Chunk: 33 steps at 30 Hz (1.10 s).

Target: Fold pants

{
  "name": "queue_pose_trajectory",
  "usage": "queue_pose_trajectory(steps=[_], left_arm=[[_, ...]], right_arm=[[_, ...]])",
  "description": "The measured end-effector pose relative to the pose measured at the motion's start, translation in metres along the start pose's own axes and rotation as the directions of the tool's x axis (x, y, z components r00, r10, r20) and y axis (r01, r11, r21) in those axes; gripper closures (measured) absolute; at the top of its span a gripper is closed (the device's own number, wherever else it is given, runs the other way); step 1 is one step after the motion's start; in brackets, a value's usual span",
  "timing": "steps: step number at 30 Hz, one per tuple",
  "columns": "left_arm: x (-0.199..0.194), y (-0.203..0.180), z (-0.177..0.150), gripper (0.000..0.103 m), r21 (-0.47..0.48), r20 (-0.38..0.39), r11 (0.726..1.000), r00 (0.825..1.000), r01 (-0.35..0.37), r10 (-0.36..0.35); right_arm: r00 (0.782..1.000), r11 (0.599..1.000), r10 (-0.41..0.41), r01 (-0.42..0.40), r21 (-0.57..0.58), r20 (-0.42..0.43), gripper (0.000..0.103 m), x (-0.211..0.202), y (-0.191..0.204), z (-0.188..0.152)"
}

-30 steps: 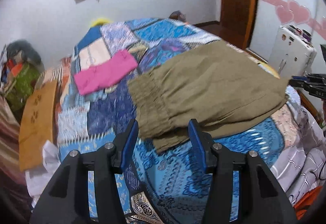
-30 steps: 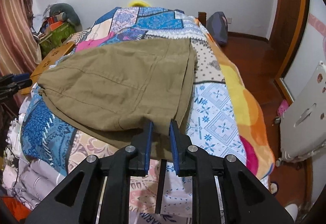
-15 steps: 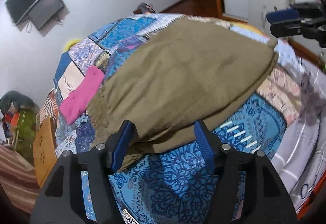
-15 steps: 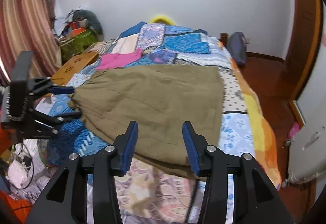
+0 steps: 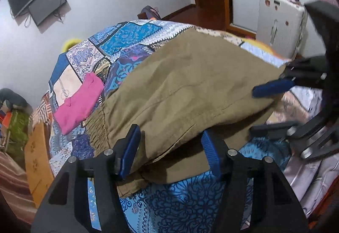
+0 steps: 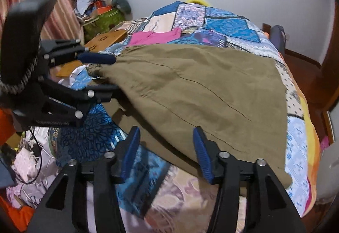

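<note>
Olive-brown pants (image 5: 190, 93) lie folded over on the patchwork bedspread (image 5: 135, 31), the gathered waistband toward the left. My left gripper (image 5: 170, 151) is open, its blue pads straddling the near edge of the pants by the waistband. My right gripper (image 6: 166, 151) is open at the other end's near edge of the pants (image 6: 201, 89). Each gripper shows in the other's view: the right one (image 5: 271, 106) open at the pants' right end, the left one (image 6: 101, 74) open at the waistband corner.
A folded pink garment (image 5: 78, 101) lies on the bedspread beyond the waistband. A wooden board (image 5: 36, 161) and cluttered bags (image 6: 101, 17) stand left of the bed. A white appliance (image 5: 281, 27) stands by the door. Crumpled sheets (image 6: 31, 169) hang at the near bed edge.
The right gripper opened from shut a second ago, releasing the pants. Both grippers have moved closer together along the near edge of the pants, and both views have tilted.
</note>
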State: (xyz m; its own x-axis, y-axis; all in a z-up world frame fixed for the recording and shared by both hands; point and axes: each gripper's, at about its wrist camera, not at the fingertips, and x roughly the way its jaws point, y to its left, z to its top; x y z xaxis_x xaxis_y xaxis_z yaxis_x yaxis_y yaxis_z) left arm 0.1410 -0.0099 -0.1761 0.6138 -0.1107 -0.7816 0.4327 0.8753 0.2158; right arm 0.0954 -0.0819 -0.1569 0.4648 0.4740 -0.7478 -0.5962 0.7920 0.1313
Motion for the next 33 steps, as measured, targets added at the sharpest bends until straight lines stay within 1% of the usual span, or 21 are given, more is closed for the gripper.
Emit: queue_pose_trajectory(steps=[4, 7, 8, 10, 13, 14, 16, 17, 18, 21, 26, 28, 30, 31, 33], left_arm=[[-0.005, 0.001, 0.003, 0.044, -0.01, 0.018, 1.0, 1.0, 0.017, -0.017], [-0.003, 0.0, 0.0, 0.044, -0.02, 0.008, 0.999, 0.999, 0.044, -0.044], [-0.002, -0.001, -0.002, 0.044, -0.023, 0.0, 0.998, 0.998, 0.056, -0.056], [0.002, -0.005, -0.006, 0.044, -0.019, -0.008, 0.997, 0.997, 0.071, -0.071], [0.005, -0.015, -0.011, 0.044, 0.012, -0.01, 0.999, 0.999, 0.047, -0.047], [0.006, -0.018, -0.011, 0.048, 0.019, -0.007, 0.999, 0.999, 0.034, -0.034], [0.006, -0.019, -0.01, 0.063, 0.016, -0.006, 1.0, 1.0, 0.012, -0.012], [0.006, -0.018, -0.009, 0.074, 0.008, -0.007, 1.0, 1.0, 0.002, -0.002], [0.005, -0.016, -0.009, 0.076, -0.003, -0.005, 1.0, 1.0, -0.003, 0.003], [-0.002, -0.016, -0.009, 0.081, -0.02, 0.013, 1.0, 1.0, -0.008, 0.008], [-0.012, -0.019, -0.016, 0.082, -0.033, 0.025, 0.999, 1.0, 0.01, -0.009], [-0.01, -0.02, -0.02, 0.082, -0.038, 0.013, 0.999, 1.0, 0.026, -0.026], [-0.005, -0.021, -0.025, 0.082, -0.046, -0.014, 0.998, 0.999, 0.045, -0.046], [-0.004, -0.023, -0.027, 0.082, -0.05, -0.026, 0.997, 0.998, 0.052, -0.053], [-0.004, -0.024, -0.031, 0.081, -0.058, -0.032, 0.997, 0.998, 0.051, -0.053]], right_arm=[[0.997, 0.998, -0.062, 0.063, -0.023, 0.049, 0.053, 0.008, 0.0, 0.006], [0.998, 1.0, -0.025, 0.025, -0.003, 0.057, 0.082, 0.008, -0.007, 0.008], [0.998, 1.0, -0.02, 0.02, 0.001, 0.058, 0.086, 0.008, -0.008, 0.009], [0.998, 1.0, -0.017, 0.017, -0.006, 0.067, 0.09, 0.005, -0.007, 0.01], [0.997, 1.0, -0.016, 0.017, -0.014, 0.072, 0.092, -0.001, -0.006, 0.01], [0.997, 1.0, -0.014, 0.015, -0.016, 0.072, 0.092, -0.002, -0.005, 0.009], [0.997, 1.0, -0.019, 0.021, -0.024, 0.07, 0.093, -0.005, -0.004, 0.008], [0.997, 0.999, -0.021, 0.023, -0.027, 0.071, 0.093, -0.007, -0.003, 0.007], [0.997, 0.999, -0.022, 0.024, -0.028, 0.071, 0.093, -0.007, -0.003, 0.007], [0.997, 0.999, -0.019, 0.021, -0.024, 0.069, 0.094, -0.01, -0.003, 0.004], [0.998, 1.0, -0.013, 0.014, -0.019, 0.068, 0.094, -0.013, 0.0, -0.001], [0.998, 1.0, -0.016, 0.017, -0.023, 0.06, 0.094, -0.012, 0.0, -0.003], [0.999, 1.0, -0.017, 0.018, -0.025, 0.032, 0.093, -0.007, 0.001, -0.006], [1.0, 1.0, -0.012, 0.012, -0.021, 0.018, 0.09, -0.006, 0.001, -0.007], [1.0, 1.0, -0.012, 0.012, -0.01, -0.009, 0.089, -0.004, 0.001, -0.009]])
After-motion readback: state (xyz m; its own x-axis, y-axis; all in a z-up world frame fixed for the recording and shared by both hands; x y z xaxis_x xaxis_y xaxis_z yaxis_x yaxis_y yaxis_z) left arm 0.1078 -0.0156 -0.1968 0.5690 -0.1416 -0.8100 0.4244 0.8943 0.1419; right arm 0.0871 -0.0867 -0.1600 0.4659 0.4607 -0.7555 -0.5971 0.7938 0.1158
